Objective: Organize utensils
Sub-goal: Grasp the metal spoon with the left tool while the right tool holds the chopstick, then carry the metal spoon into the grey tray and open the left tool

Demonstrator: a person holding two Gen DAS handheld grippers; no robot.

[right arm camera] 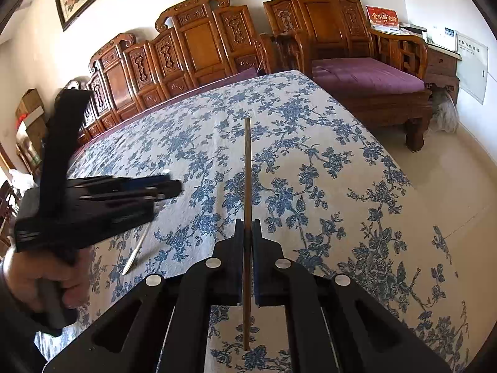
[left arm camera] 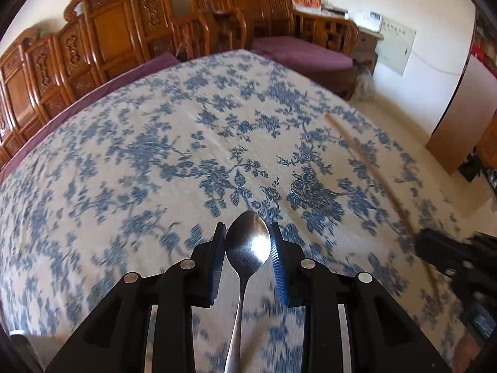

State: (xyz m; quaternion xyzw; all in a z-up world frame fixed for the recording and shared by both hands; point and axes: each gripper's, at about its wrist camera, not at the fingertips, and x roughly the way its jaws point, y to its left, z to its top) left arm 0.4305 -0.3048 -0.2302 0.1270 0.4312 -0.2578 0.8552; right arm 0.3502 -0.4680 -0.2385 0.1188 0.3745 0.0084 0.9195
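Note:
My left gripper (left arm camera: 247, 230) is shut on a metal spoon (left arm camera: 247, 245), gripping the bowl, with the handle running back under the camera. It is held above the blue-flowered tablecloth (left arm camera: 155, 155). My right gripper (right arm camera: 247, 227) is shut on a thin wooden chopstick (right arm camera: 247, 168) that points forward over the tablecloth (right arm camera: 310, 161). In the right wrist view the left gripper (right arm camera: 167, 186) shows at the left, with the spoon's handle (right arm camera: 135, 253) sticking out below it. In the left wrist view the chopstick (left arm camera: 366, 161) and the right gripper's body (left arm camera: 450, 255) show at the right.
Carved wooden benches (right arm camera: 192, 43) with purple cushions (right arm camera: 366, 74) stand behind the table. A wooden armchair (left arm camera: 279, 15) is at the far corner. The table's right edge drops to a pale floor (right arm camera: 466, 171). Cardboard boxes (right arm camera: 28, 115) stand at the left.

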